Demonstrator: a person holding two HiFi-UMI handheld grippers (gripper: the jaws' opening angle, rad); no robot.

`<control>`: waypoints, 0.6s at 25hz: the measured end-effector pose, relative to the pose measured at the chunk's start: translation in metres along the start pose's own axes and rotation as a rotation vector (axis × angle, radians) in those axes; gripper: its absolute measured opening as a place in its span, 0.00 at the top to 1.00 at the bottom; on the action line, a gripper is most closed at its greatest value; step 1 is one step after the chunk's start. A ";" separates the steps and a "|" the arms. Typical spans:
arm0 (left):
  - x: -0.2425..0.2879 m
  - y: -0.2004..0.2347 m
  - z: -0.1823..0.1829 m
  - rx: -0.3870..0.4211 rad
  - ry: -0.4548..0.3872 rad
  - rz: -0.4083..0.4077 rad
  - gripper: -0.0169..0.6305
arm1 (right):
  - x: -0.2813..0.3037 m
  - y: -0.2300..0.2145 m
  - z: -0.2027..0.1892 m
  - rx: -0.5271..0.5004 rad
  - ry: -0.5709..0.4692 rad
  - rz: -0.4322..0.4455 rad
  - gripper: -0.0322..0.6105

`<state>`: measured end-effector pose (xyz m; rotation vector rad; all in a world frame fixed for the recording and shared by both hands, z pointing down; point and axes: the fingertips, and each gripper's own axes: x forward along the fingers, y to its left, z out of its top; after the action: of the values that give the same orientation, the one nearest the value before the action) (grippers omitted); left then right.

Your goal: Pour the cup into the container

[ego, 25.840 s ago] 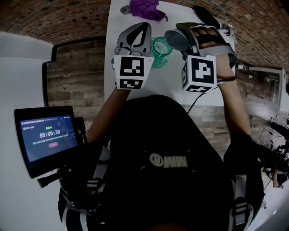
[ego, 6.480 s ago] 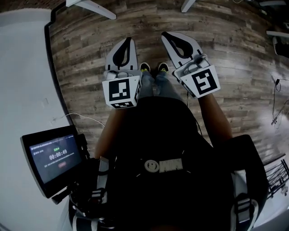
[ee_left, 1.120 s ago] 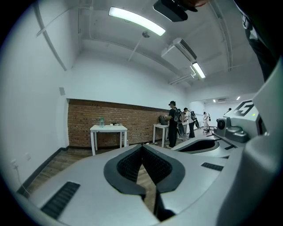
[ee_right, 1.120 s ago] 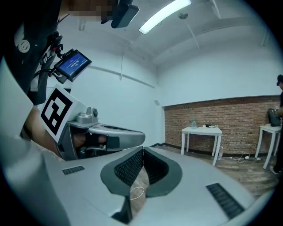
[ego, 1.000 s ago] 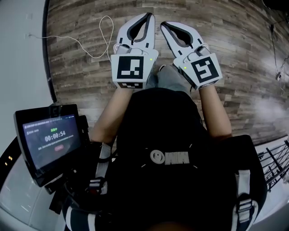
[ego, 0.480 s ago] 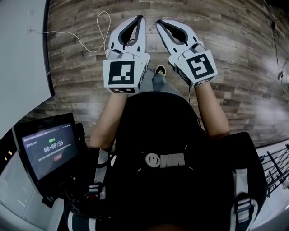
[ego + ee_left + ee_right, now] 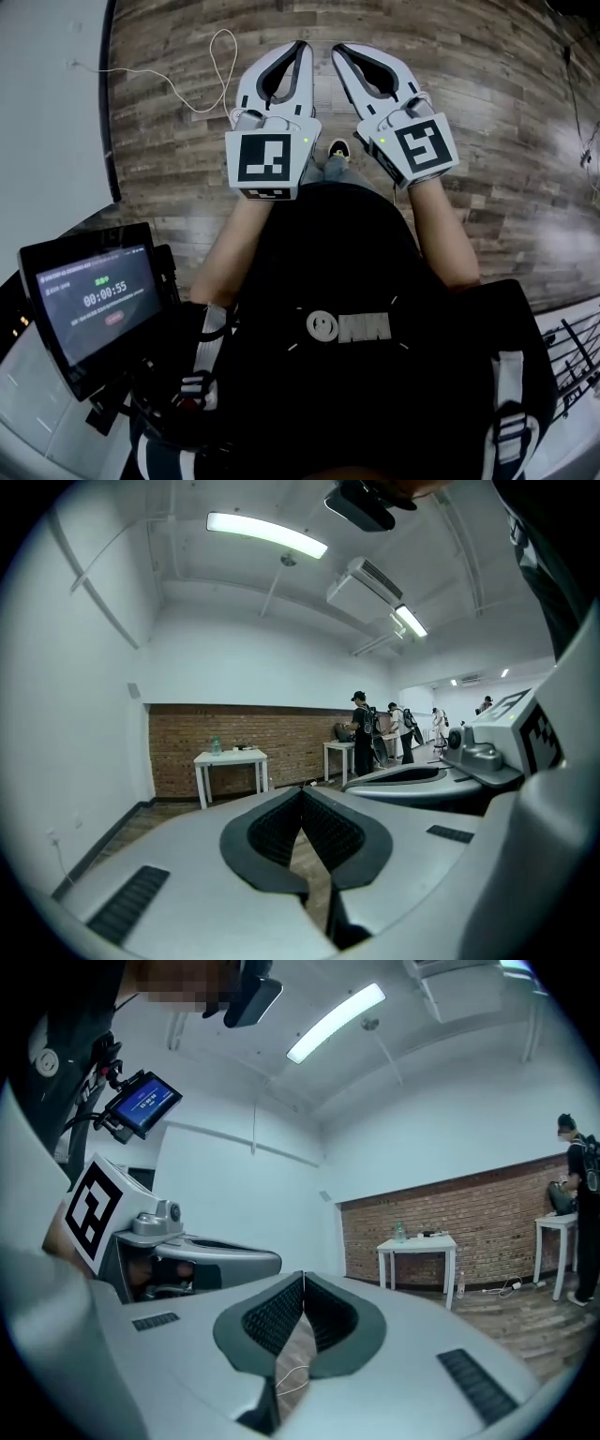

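Note:
Neither a cup nor a container shows in the head view, only wooden floor. My left gripper [image 7: 301, 45] and right gripper [image 7: 336, 47] are held side by side in front of the person, both shut with nothing between the jaws. In the left gripper view the left gripper [image 7: 302, 789] has its pads meeting, and the same holds for the right gripper [image 7: 303, 1276] in its own view. Both gripper views look across the room at a far white table [image 7: 231, 756] [image 7: 417, 1242] by a brick wall. A small green thing [image 7: 215, 745] stands on it, too small to identify.
A white cable [image 7: 202, 66] loops on the plank floor [image 7: 506, 122] near a white wall at the left. A tablet with a timer [image 7: 94, 300] hangs at the person's left hip. Several people [image 7: 367, 733] stand at a second table further right.
Long before, both grippers were at a white table beside a teal cup; now they hang over floor. Over the last second they only swayed slightly, still shut.

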<state>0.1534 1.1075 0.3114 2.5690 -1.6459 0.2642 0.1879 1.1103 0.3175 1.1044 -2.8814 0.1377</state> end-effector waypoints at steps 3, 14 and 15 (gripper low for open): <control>0.001 0.003 0.011 0.004 -0.036 -0.002 0.97 | 0.000 0.000 0.008 -0.004 -0.019 -0.019 0.94; 0.006 0.005 0.027 -0.010 -0.086 -0.009 0.97 | 0.004 0.005 0.017 -0.020 -0.034 -0.008 0.94; 0.006 0.005 0.028 -0.012 -0.090 -0.009 0.97 | 0.005 0.004 0.019 -0.021 -0.041 -0.011 0.94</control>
<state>0.1539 1.0954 0.2853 2.6143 -1.6592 0.1398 0.1813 1.1085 0.2991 1.1323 -2.9054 0.0846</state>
